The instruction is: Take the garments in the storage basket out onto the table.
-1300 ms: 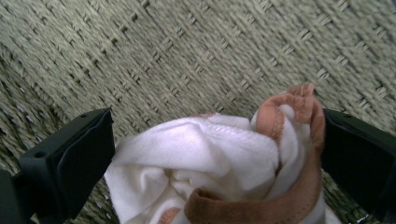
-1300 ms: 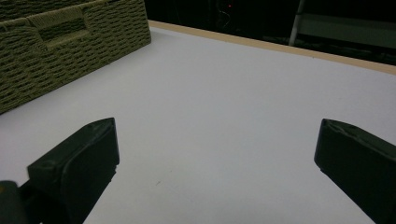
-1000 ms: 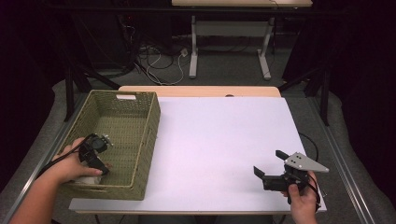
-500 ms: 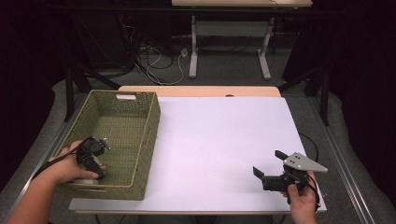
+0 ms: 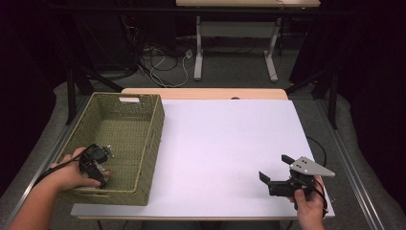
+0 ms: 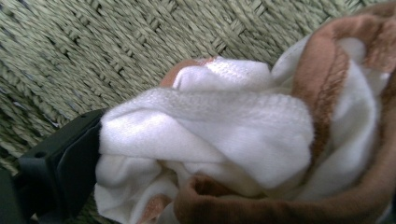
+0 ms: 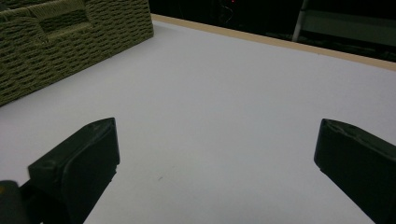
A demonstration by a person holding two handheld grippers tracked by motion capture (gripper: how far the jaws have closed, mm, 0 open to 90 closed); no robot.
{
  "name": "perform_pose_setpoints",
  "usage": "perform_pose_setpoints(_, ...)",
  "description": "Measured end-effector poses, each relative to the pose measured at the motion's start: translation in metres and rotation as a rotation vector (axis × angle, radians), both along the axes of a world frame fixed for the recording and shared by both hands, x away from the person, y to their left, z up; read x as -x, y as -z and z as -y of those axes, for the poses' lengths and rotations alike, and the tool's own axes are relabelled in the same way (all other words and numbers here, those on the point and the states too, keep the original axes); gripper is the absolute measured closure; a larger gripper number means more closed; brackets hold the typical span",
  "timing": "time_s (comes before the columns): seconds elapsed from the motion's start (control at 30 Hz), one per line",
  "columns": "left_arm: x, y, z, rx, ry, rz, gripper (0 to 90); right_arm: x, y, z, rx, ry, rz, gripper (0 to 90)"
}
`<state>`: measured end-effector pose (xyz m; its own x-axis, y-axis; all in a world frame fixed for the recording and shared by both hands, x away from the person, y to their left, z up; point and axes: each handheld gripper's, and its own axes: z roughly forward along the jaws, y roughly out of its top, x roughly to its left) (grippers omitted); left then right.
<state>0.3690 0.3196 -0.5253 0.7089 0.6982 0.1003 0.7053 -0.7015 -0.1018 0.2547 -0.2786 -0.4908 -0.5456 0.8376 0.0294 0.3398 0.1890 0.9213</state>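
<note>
I work in what looks like a lab or recording studio. My white table (image 5: 225,143) stands among black curtains (image 5: 368,72), with loose cables (image 5: 163,62) on the floor and another desk's legs (image 5: 198,48) behind.

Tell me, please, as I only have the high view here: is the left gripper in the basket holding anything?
Observer: Yes. The left gripper view shows white cloth with brown trim bunched against its black jaw, over the woven floor of the basket.
Operator: Thank you. Is its other jaw on the cloth too?
Observer: I cannot tell; the cloth covers that side.
Operator: And is the right gripper carrying anything?
Observer: No. In the right gripper view its jaws stand wide apart with bare white table between them, and the basket's side wall lies ahead at upper left.
</note>
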Motion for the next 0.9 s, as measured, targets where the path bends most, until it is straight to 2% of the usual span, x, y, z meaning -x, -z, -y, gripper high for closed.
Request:
perform_pose_setpoints(0.17,-0.0002,0.0017,0.0,-0.002,-0.004,-0.01,0.7,-0.0007,0.001,0.0003,-0.004,-0.001,0.006,0.0)
perform_pose_setpoints(0.33,-0.0026,0.0012,0.0001,-0.002,-0.003,-0.036,6.4,-0.0003,0.0008,0.0011,-0.002,0.009,0.004,0.0)
perform_pose_setpoints(0.43,-0.0037,-0.0007,0.0,0.008,-0.006,-0.065,13.0,-0.0006,0.001,0.0014,-0.004,0.012,0.012,0.0)
perform_pose_setpoints(0.7,-0.0034,-0.0029,0.0009,0.032,-0.023,-0.096,27.1,-0.0004,0.0014,0.001,-0.006,0.013,0.004,0.0)
perform_pose_setpoints(0.77,-0.0038,-0.0048,0.0003,0.029,0.0,-0.091,32.7,-0.0006,0.0015,0.0014,-0.005,0.016,0.002,0.0)
perform_pose_setpoints(0.9,-0.0018,-0.0073,0.001,0.046,0.013,-0.102,45.2,-0.0009,0.0019,0.0015,-0.007,0.019,0.004,0.7)
